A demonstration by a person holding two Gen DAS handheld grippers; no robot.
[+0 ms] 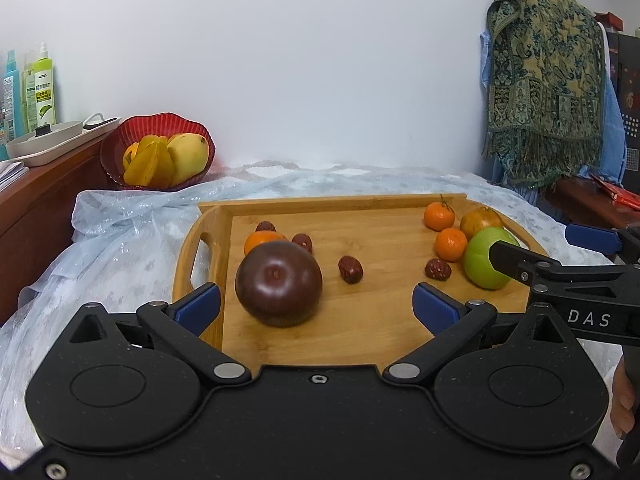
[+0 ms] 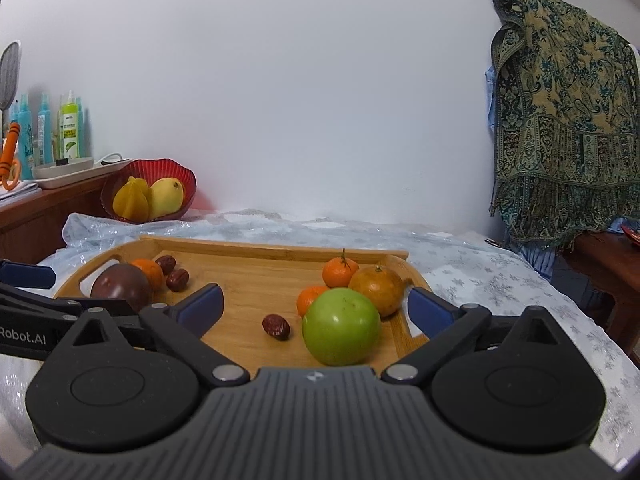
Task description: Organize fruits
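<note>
We are holding both grippers, left and right, spread and empty, judging the green apple firm, smooth and best gripped across its widest part.

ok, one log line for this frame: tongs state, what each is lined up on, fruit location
left tongs: open, facing dark purple round fruit | right tongs: open, facing green round apple | both fruits resting on wooden bamboo tray, ungrasped
</note>
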